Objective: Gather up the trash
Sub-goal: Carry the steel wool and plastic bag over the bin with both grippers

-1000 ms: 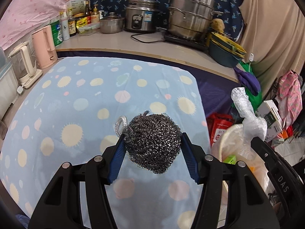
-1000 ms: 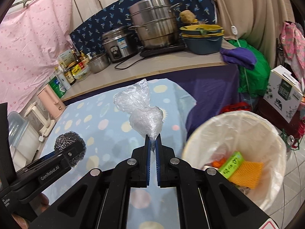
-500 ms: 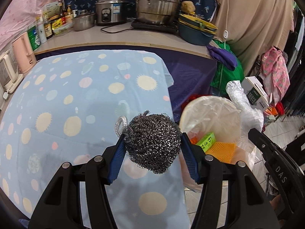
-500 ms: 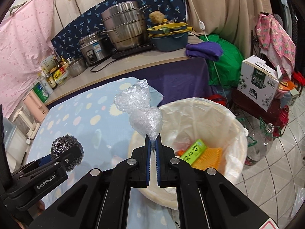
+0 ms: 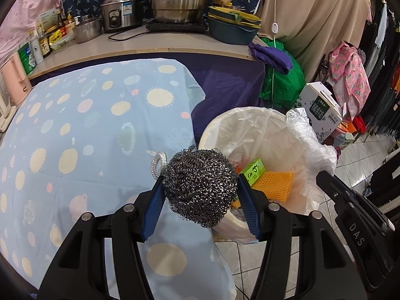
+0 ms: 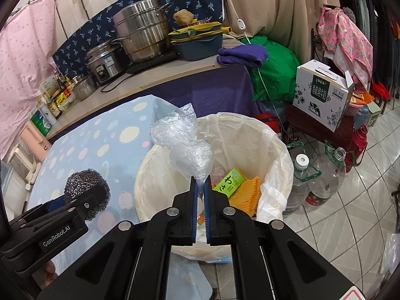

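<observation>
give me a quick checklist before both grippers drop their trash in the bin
1. Right gripper shut on the plastic bag: ok.
2. Plastic bag hangs over the bin opening: ok.
3. Left gripper clamped on the steel scourer: ok.
4. Steel scourer over the bin: not ok; in the right wrist view it sits over the tablecloth, beside the rim.
5. Bin has room: ok; only a green box and orange netting show inside.
6. Liner seated all round the rim: cannot tell.
</observation>
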Action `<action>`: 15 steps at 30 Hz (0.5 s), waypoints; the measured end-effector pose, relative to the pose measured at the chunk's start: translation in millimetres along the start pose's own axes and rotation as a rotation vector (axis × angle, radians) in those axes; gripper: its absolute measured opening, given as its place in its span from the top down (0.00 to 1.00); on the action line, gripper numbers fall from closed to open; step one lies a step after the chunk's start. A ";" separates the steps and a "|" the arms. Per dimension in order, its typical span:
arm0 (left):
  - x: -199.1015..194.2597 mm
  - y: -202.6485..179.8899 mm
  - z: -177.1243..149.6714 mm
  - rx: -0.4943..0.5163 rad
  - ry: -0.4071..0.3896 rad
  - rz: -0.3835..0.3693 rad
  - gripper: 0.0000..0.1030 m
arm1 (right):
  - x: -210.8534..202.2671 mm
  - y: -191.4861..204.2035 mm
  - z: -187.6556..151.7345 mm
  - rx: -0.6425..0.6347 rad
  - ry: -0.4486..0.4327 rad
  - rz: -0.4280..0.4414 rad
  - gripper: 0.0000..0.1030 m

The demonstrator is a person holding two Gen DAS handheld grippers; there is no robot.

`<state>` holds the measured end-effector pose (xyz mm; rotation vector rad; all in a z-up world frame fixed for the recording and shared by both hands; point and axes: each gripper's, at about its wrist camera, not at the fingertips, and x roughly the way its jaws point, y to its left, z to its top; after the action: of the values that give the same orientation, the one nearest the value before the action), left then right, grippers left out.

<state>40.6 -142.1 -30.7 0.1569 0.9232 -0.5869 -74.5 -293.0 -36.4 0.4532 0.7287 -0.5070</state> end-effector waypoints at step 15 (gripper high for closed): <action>11.1 -26.4 -3.1 0.043 0.023 -0.012 0.47 | 2.9 -21.6 -2.7 0.039 0.021 -0.011 0.95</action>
<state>29.2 -167.4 -38.2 0.1973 0.9348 -0.6174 -86.5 -309.3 -44.9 0.4917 0.7426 -0.5276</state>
